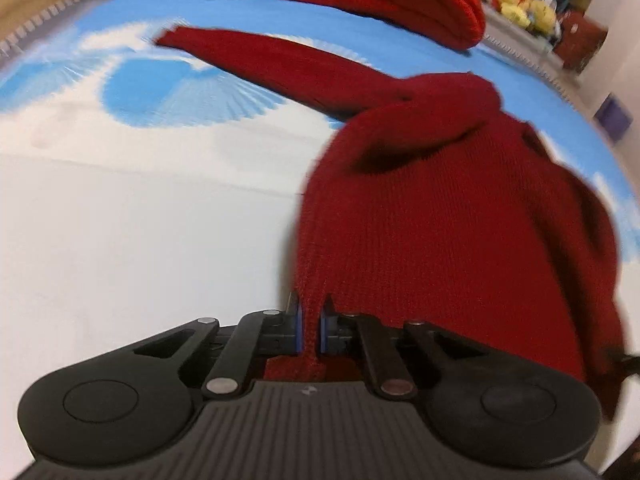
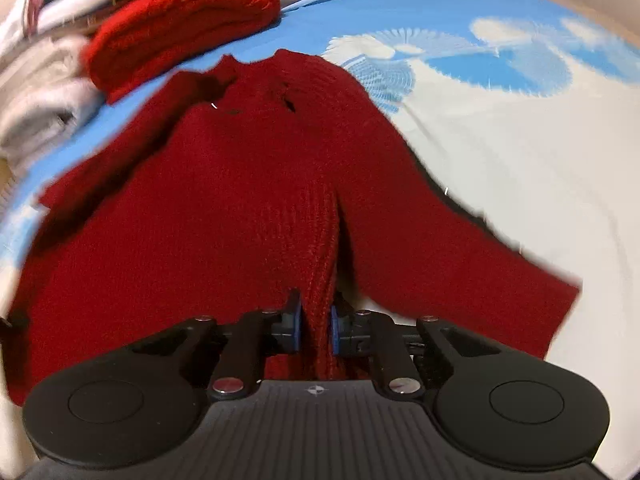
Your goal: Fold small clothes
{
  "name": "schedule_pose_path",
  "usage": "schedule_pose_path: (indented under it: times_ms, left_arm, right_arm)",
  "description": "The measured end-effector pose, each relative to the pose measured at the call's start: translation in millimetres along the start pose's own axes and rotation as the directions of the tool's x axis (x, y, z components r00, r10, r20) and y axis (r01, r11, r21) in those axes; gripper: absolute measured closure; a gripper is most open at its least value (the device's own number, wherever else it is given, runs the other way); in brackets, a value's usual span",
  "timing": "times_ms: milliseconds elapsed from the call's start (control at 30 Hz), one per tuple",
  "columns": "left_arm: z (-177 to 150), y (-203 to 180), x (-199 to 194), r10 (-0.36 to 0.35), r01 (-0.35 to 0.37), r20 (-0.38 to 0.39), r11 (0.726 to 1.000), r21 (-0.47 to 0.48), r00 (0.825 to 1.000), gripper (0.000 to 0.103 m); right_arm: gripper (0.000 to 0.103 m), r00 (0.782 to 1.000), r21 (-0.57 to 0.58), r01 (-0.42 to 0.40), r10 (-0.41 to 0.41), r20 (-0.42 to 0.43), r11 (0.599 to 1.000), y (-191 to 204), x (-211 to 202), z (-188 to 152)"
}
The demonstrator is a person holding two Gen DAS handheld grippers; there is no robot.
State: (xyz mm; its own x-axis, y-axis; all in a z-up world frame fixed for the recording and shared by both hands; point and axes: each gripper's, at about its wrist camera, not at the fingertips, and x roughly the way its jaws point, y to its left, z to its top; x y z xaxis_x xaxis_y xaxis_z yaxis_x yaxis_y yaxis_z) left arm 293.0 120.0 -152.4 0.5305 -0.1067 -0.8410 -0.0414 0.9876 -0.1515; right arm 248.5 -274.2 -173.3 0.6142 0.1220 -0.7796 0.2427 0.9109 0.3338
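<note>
The left gripper (image 1: 310,328) and the right gripper (image 2: 316,328) each pinch an edge of the dark red sweater (image 2: 248,184). It stretches away from both toward the top of the frame, over the blue and white mat (image 1: 120,208)

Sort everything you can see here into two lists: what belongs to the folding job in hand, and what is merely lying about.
In the job:
dark red sweater
left tool, shut on its fabric
right tool, also shut on it
blue and white sheet beneath

Lying about:
folded bright red knit
pale clothes pile
yellow plush toys
</note>
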Motion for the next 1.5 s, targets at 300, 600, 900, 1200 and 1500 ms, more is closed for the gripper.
schedule_pose_path:
  times_ms: [300,600,900,1200,1500]
  left_arm:
    - [-80,52,-38,0.078,-0.078,-0.083,0.997,0.004,0.993,0.095]
    - [-41,63,-85,0.019,0.007,0.168,0.988,-0.155,0.986,0.02]
    - [19,39,-15,0.036,-0.012,0.117,0.98,-0.199,0.992,0.018]
    - [33,43,2,0.023,-0.002,0.087,0.972,-0.235,0.996,0.018]
    - [43,51,4,0.021,0.014,0.117,0.956,-0.295,0.993,0.018]
  right_arm:
    - [0.089,0.982,0.234,-0.099,0.133,-0.133,0.967,-63,-37,-41]
    - [0.043,0.987,0.421,0.04,-0.101,0.124,0.906,-108,-76,-23]
    - [0.029,0.959,-0.026,0.283,-0.283,-0.004,0.959,-54,13,8]
    - [0.064,0.739,-0.026,0.642,-0.61,0.286,0.766,-84,-15,188]
    - [0.02,0.863,0.076,0.456,-0.462,0.205,0.886,-88,-53,154]
